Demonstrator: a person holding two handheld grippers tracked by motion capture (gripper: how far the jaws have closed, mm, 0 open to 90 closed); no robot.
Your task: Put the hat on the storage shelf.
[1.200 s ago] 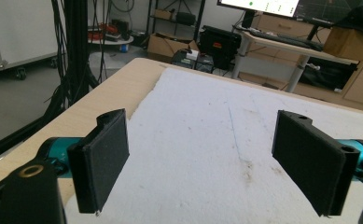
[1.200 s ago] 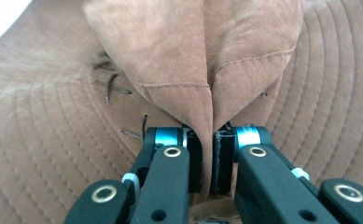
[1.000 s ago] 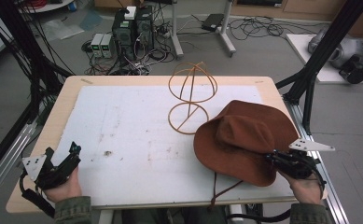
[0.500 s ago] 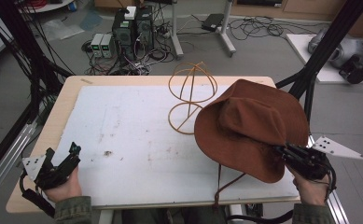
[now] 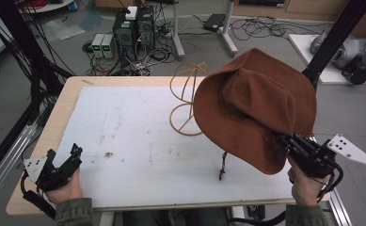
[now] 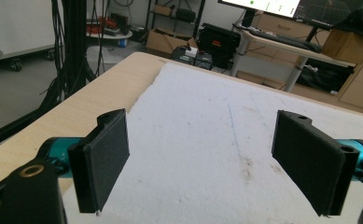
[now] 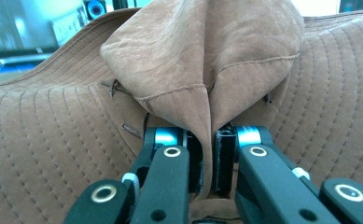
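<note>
Step in hand: we are judging that we are lifting the brown brimmed hat (image 5: 253,106) toward the wire hat stand (image 5: 186,101), likely to seat it on top
Right gripper (image 5: 297,147): at the lower right of the high view, pinching a fold of the hat's fabric (image 7: 207,121); in the right gripper view the jaws are pressed together on that fold
Left gripper (image 5: 60,165): resting at the lower left of the high view over the white foam board (image 5: 124,136), jaws spread wide with nothing between them
Hat position: raised off the board, tilted, filling the centre right of the high view and hiding part of the stand; its chin cord (image 5: 223,167) is dangling down to the board
Doing it well: we are advising a firm pinch, carrying the crown above the stand's top loop, then lowering with the opening facing down
Risk: the cord may be snagging the wire
Change from earlier: the hat was lying lower and flatter at the right of the board; now it is higher and tipped up, the right gripper has risen, and the left gripper has not moved
</note>
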